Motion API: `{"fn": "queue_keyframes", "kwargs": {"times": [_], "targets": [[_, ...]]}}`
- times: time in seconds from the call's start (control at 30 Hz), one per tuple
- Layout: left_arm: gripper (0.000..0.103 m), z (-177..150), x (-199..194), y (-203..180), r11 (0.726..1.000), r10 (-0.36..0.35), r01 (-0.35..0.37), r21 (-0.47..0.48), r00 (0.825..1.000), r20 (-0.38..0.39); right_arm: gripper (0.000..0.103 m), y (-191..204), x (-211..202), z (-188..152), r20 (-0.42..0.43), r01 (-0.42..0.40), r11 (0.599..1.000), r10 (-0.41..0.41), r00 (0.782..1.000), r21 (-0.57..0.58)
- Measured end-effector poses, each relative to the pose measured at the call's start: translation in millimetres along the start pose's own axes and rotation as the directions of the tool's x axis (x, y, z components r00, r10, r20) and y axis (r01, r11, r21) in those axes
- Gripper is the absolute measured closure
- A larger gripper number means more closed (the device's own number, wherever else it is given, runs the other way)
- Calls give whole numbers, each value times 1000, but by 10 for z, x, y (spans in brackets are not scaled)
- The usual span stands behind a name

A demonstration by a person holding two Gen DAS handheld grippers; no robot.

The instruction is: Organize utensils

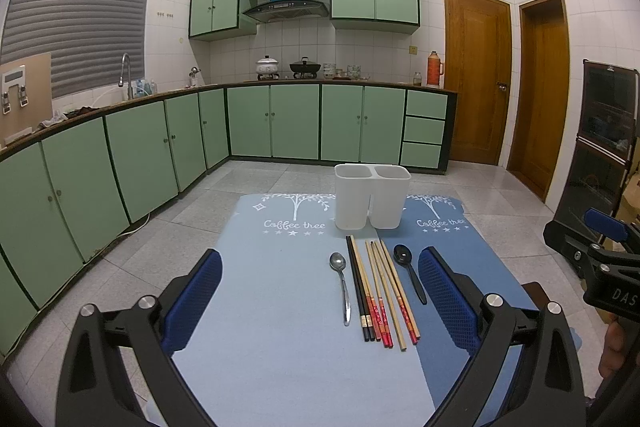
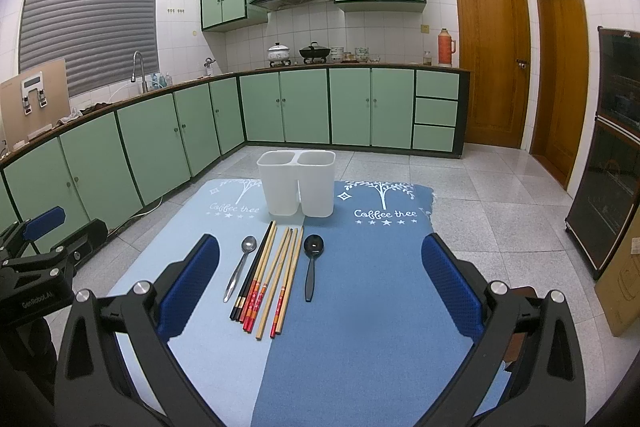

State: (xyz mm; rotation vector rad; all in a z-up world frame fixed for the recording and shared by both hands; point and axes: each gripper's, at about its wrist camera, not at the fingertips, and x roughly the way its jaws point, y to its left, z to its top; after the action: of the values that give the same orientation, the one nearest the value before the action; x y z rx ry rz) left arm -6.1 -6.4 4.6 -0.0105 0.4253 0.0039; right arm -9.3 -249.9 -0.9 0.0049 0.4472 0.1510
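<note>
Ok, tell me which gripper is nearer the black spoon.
Left, though only by a little. The black spoon lies just inside the left gripper's right finger; the right gripper has it nearer the middle of its open gap.

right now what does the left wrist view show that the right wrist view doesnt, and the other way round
Only the left wrist view shows the right gripper at its right edge, with a bit of a hand below it. Only the right wrist view shows the left gripper at its left edge and a cardboard box on the floor at far right. Both share the white two-compartment holder, the metal spoon, the row of chopsticks and the black spoon lying on the blue mats, with each view's own gripper open.
</note>
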Motion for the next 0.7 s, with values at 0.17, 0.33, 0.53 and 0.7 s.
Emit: {"fn": "queue_keyframes", "kwargs": {"times": [0.17, 0.33, 0.53, 0.7], "targets": [[7, -1, -1, -2, 1000, 0, 0, -1, 1000, 0, 5, 1, 0, -1, 0, 0, 1000, 0, 1000, 0], [7, -2, 5, 2, 1000, 0, 0, 0, 1000, 0, 5, 1, 2, -1, 0, 0, 1000, 0, 1000, 0], [7, -5, 6, -1, 1000, 0, 0, 0, 1000, 0, 5, -2, 6, 0, 0, 0, 1000, 0, 1000, 1], [7, -4, 6, -3, 1000, 0, 0, 0, 1000, 0, 5, 0, 14, 2, -1, 0, 1000, 0, 1000, 4]]}}
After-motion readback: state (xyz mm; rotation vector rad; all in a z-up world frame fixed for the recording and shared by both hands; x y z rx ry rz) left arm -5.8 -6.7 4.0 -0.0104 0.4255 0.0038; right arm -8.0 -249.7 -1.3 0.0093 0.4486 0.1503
